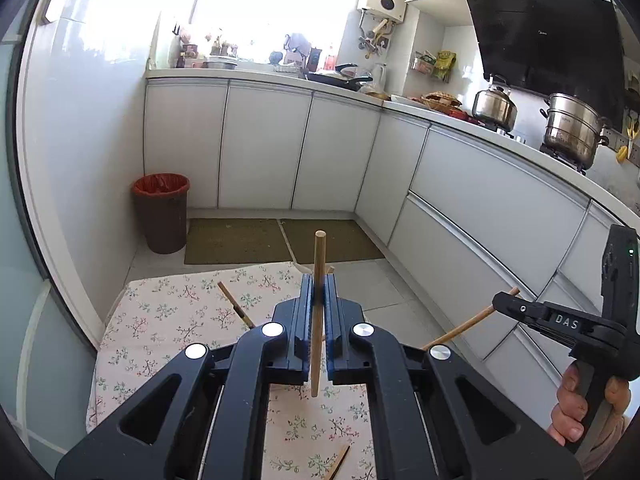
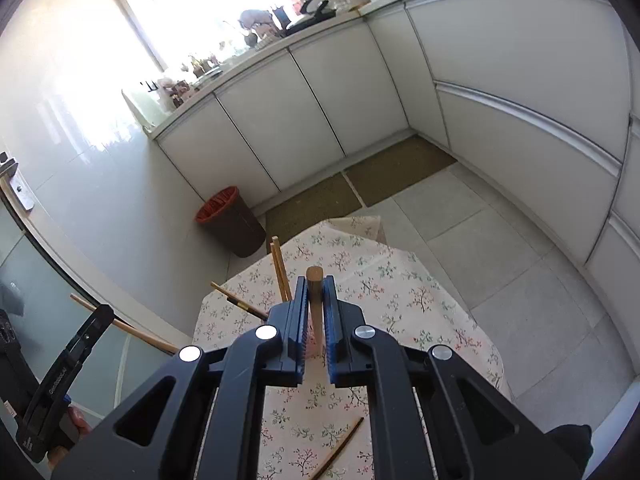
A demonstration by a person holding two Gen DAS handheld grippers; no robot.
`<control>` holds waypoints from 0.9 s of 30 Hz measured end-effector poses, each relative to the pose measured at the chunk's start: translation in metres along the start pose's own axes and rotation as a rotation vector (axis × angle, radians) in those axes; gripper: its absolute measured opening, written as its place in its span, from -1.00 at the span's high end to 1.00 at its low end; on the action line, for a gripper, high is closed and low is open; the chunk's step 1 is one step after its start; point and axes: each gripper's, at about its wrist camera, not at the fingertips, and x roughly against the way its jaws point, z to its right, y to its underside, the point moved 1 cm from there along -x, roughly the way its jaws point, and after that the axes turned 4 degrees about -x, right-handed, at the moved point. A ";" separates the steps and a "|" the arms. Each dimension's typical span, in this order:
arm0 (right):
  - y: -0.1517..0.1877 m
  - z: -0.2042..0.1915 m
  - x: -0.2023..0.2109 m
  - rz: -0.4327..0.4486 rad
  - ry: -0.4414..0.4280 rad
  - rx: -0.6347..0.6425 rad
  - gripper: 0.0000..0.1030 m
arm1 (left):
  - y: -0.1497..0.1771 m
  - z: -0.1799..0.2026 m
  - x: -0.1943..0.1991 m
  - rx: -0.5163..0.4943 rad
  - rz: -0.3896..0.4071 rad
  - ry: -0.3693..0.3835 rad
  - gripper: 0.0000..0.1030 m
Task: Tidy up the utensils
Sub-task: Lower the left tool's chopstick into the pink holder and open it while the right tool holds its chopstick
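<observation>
chopsticks, thin pale wooden sticks: one upright in left gripper, jaws closed tight on light wooden chopstick near mid-length, tip poking above. right gripper likewise clamped on second wooden chopstick, held end-on to its own camera. both raised above floral-print cloth table. more sticks loose on cloth: dark-tipped chopstick, another stick near edge, leaning pair. judgement: light, stiff, smooth, prone to pivot in pads; grip mid-shaft, firm but not crushing.
</observation>
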 end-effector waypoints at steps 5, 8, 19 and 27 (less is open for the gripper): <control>-0.012 -0.030 0.017 0.120 -0.041 0.110 0.85 | -0.010 0.002 -0.006 0.028 0.041 -0.042 0.92; -0.013 -0.051 0.022 0.178 -0.051 0.170 0.85 | -0.010 0.005 -0.012 0.020 0.059 -0.111 0.91; -0.004 -0.086 -0.018 0.173 -0.088 0.244 0.85 | -0.006 -0.016 -0.045 0.097 0.042 -0.178 0.92; -0.005 -0.087 -0.038 0.160 -0.102 0.246 0.85 | -0.007 -0.024 -0.065 0.111 0.062 -0.207 0.92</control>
